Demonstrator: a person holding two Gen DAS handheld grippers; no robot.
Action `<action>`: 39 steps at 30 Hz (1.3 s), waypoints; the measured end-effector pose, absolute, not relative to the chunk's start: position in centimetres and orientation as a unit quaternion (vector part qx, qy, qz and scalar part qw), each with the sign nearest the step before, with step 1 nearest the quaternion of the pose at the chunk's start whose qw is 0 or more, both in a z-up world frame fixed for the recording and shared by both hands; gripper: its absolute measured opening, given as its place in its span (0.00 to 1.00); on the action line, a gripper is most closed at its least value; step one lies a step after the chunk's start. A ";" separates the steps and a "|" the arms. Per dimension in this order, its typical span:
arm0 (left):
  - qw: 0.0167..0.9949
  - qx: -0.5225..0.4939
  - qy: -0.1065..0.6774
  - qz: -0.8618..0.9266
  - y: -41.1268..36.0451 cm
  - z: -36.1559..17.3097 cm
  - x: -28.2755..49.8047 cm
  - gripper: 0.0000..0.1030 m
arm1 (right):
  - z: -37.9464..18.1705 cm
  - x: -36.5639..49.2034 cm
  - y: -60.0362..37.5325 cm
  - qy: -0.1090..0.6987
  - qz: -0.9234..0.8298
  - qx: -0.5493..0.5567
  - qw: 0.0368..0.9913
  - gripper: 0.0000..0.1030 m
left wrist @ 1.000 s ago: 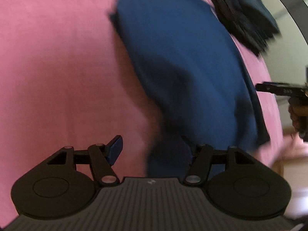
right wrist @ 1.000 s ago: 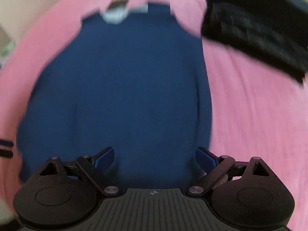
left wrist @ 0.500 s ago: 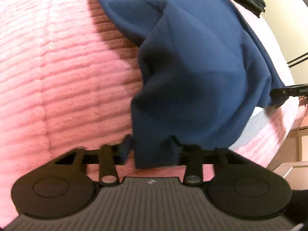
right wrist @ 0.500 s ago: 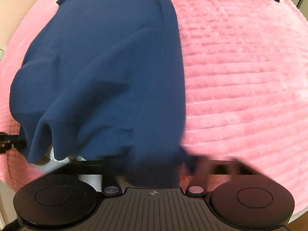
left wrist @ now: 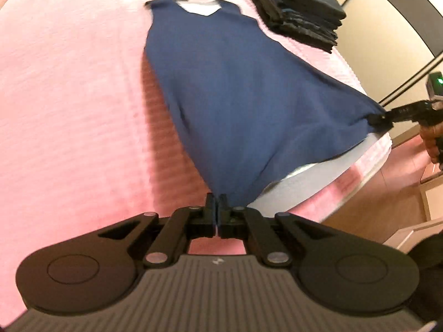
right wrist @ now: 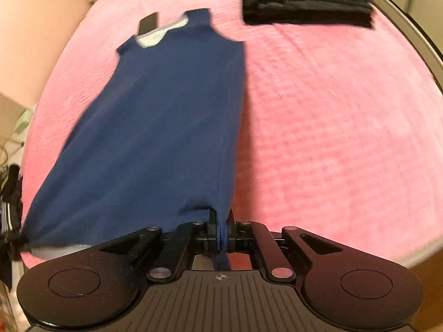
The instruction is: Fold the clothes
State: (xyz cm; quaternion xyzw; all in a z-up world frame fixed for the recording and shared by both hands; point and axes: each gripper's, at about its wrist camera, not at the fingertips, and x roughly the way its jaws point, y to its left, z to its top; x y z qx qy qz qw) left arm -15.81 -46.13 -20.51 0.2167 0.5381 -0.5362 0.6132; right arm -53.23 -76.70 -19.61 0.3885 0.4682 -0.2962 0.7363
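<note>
A ribbed pink blanket (left wrist: 69, 96) covers the bed from edge to edge, with a cream wall behind it in the right wrist view and wood flooring (left wrist: 387, 202) past the bed's near corner in the left wrist view. A navy sleeveless top (left wrist: 243, 91) lies stretched along the blanket, its neckline at the far end and its hem lifted at both corners. The left gripper (left wrist: 216, 207) is pinched tight on one hem corner, and the right gripper (right wrist: 221, 228) is clamped on the other. A stack of folded dark clothes (left wrist: 301, 11) sits on the blanket beyond the top. A small dark flat object (right wrist: 148, 23) by the neckline is too blurred to identify, and the pale fabric (left wrist: 310, 177) under the raised hem is only partly visible.
</note>
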 end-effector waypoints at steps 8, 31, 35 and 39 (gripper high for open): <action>0.570 0.274 0.621 -0.464 -44.5 -28.1 -17.6 0.07 | -26.0 -57.3 -74.7 0.527 -0.382 0.409 0.640 0.02; 0.581 0.272 0.586 -0.495 -50.9 -32.3 -20.0 0.00 | -31.1 -58.3 -82.2 0.540 -0.347 0.329 0.693 0.00; 0.555 0.301 0.597 -0.495 -50.5 -32.8 -20.5 0.00 | -32.4 -59.2 -82.8 0.576 -0.363 0.310 0.663 0.00; 0.574 0.296 0.599 -0.473 -49.9 -32.8 -19.3 0.09 | -31.5 -57.2 -82.1 0.562 -0.350 0.296 0.689 0.00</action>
